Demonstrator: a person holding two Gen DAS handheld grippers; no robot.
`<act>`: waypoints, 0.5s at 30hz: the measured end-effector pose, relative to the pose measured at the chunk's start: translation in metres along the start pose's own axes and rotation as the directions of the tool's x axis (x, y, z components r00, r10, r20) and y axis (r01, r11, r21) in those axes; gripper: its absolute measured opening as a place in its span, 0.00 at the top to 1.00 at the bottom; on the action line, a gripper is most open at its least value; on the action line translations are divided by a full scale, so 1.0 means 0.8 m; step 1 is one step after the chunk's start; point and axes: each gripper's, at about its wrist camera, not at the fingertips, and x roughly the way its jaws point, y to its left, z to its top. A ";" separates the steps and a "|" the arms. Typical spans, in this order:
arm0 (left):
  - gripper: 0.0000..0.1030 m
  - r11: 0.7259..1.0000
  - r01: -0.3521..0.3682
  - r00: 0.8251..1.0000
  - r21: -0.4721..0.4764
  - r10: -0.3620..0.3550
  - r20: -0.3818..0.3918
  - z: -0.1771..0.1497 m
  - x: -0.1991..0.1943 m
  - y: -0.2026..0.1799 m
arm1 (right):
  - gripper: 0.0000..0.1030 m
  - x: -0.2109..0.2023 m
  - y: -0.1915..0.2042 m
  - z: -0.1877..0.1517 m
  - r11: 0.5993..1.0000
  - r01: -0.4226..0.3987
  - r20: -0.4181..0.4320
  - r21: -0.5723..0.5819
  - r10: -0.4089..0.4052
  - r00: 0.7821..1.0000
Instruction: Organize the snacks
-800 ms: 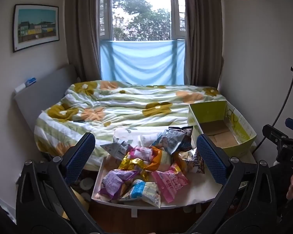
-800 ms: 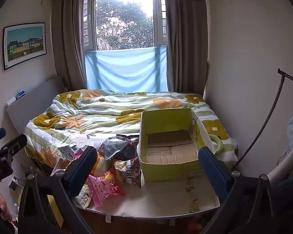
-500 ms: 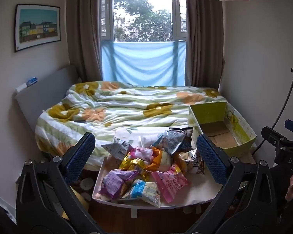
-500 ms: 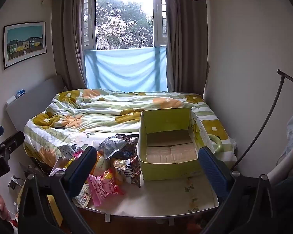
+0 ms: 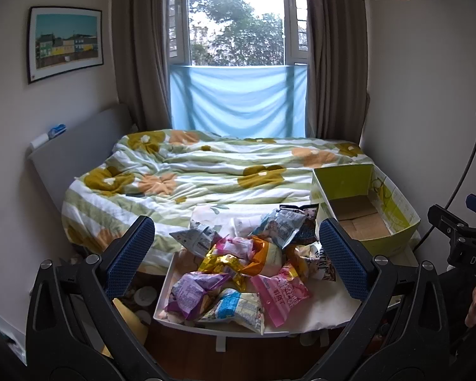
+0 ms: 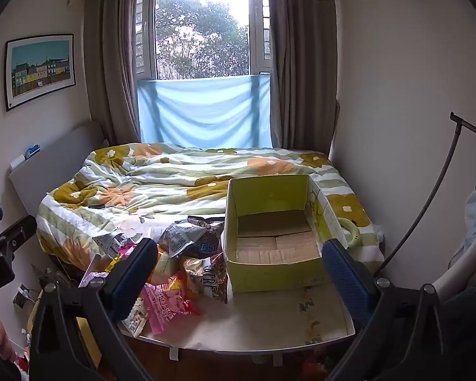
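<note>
A pile of snack bags [image 5: 238, 270] lies on a small white table [image 5: 320, 312] at the foot of the bed: purple, blue-white, pink, gold, orange and grey packets. It also shows in the right wrist view [image 6: 187, 270]. An empty yellow-green cardboard box [image 6: 273, 235] stands on the table's right side, also in the left wrist view [image 5: 365, 206]. My left gripper [image 5: 236, 258] is open and empty, held back from the pile. My right gripper [image 6: 241, 277] is open and empty, in front of the box.
A bed with a flowered green-striped quilt [image 5: 206, 174] lies behind the table. A grey headboard [image 5: 76, 155] is on the left, and curtains and a window behind. A black lamp arm [image 6: 428, 203] curves at the right wall. Things lie on the floor left of the table [image 5: 139, 295].
Both views have shifted very slightly. The snacks and the box have not moved, and both grippers stay open.
</note>
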 end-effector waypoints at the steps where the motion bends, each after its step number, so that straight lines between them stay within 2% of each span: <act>1: 0.00 1.000 0.000 1.000 -0.001 0.000 -0.001 0.000 0.000 0.001 | 0.00 0.000 0.000 0.000 1.000 0.000 0.000 0.000 0.000 1.000; 15: 0.00 1.000 0.000 1.000 -0.002 0.000 -0.006 -0.005 0.005 0.001 | 0.00 0.002 0.003 -0.001 1.000 0.000 -0.002 0.000 0.000 1.000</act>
